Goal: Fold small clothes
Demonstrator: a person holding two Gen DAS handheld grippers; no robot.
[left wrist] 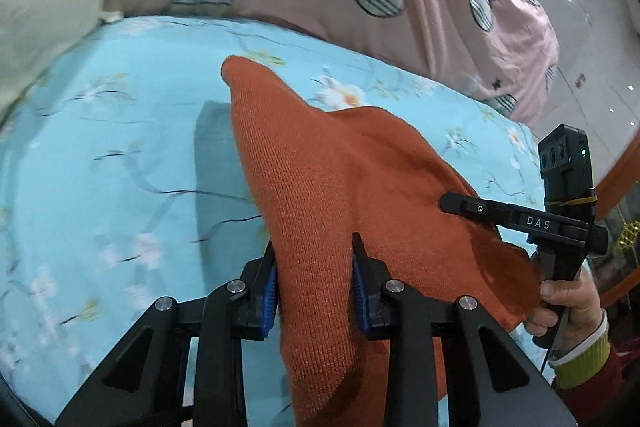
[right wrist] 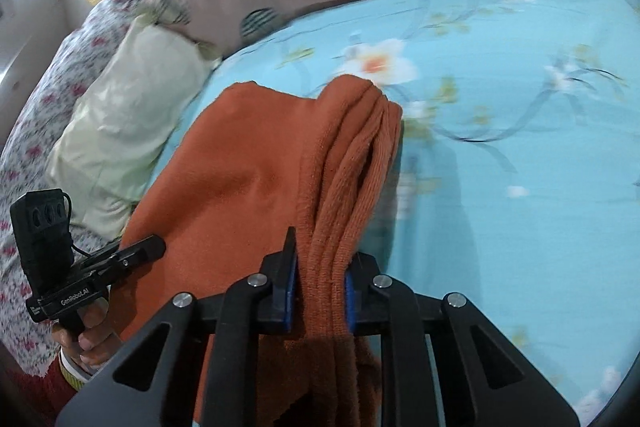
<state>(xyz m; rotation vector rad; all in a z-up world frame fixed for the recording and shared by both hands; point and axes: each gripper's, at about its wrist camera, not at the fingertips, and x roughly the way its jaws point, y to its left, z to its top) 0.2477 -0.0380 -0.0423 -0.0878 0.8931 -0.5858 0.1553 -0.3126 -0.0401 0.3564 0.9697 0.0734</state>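
Both tongs, left [left wrist: 314, 279] and right [right wrist: 320, 287], clamped on rust-orange knitted cloth [left wrist: 340, 167] bunched between them above flowered blue bed [left wrist: 120, 147]; uneven lowering risks crooked fold.

Black handheld grippers, red sleeves
Blue-padded jaws, silver pivot screws; left gripper [left wrist: 314, 267] unmarked, right gripper [left wrist: 452, 205] marked "DAS"; yellow-green cuffs.
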